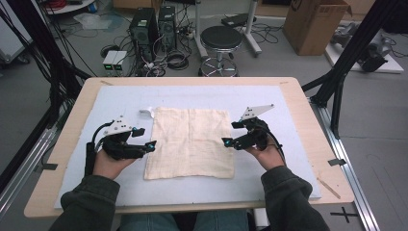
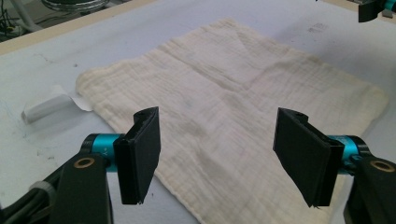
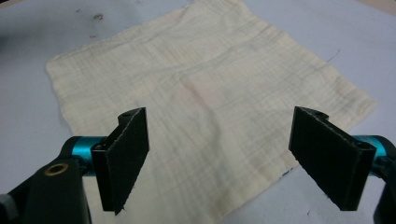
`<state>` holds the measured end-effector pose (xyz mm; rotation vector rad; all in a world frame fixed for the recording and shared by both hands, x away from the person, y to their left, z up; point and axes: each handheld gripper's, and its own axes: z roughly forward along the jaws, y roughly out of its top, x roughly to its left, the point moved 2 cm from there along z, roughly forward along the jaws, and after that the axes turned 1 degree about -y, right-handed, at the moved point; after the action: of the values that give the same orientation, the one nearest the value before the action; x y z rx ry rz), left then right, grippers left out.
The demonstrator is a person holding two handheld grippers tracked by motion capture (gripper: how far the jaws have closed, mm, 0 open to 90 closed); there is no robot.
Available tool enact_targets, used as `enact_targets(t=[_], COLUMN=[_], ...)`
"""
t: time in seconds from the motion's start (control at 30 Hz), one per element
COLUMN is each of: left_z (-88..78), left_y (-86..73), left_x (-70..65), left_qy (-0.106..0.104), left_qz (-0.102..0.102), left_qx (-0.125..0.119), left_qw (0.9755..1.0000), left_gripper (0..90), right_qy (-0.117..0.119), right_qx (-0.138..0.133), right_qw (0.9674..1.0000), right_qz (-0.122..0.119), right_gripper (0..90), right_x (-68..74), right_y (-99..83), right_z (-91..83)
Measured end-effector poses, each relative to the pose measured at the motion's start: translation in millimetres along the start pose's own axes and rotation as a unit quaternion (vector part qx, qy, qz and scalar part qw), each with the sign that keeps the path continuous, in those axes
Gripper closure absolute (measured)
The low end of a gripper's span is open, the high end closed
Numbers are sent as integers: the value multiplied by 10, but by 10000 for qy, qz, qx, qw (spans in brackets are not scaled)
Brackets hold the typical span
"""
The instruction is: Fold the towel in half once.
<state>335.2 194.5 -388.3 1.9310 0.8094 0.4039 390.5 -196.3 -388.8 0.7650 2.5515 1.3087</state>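
Nearest to me are my own sleeves and hands at the table's front edge, each wrapped around a gripper. My left gripper [image 1: 150,144] sits just off the cloth's left edge, jaws spread wide and released, nothing between them but air above the fabric. My right gripper [image 1: 230,141] hovers at the right edge of the cloth, jaws likewise parted wide, gripping nothing. Between the two lies the cream cloth [image 1: 190,142], spread flat and nearly square on the pale blue mat [image 1: 288,159], faint fold creases crossing its middle. From my left gripper view the cloth [image 2: 233,107] stretches away under both black pads, and a small white tag [image 2: 49,106] lies on the mat just beside its far left corner, touching or nearly so, I can't say which. From my right gripper view the cloth [image 3: 201,98] fills the ground ahead, flat, with nothing lying on it. The mat rests on a wooden table [image 1: 315,144]. Farther off, beyond the table, a round black stool [image 1: 221,37] stands on the floor, computer towers [image 1: 153,26] and tangled cables to its left, and a cardboard box [image 1: 315,24] to the right.
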Motion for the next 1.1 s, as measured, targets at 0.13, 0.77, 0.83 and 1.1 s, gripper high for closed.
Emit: enact_targets(t=[0.13, 0.77, 0.83, 1.1], left_z=[10, 133, 149, 223], left_y=[-4, 281, 309, 430], left_x=[21, 262, 302, 509], left_qy=[-8, -63, -75, -3], left_qz=[-41, -189, -219, -381], left_qx=[31, 162, 166, 213], left_qw=[10000, 9997, 9996, 9990], left_gripper=[326, 339, 341, 344], right_qy=[-2, -112, -124, -167], right_qx=[-29, -13, 10, 2], right_qw=[10000, 9999, 9998, 9994], right_qz=[24, 109, 130, 303], right_gripper=[198, 197, 197, 197], right_x=[-27, -340, -382, -588], right_y=[20, 355, 381, 514], right_z=[11, 23, 34, 51])
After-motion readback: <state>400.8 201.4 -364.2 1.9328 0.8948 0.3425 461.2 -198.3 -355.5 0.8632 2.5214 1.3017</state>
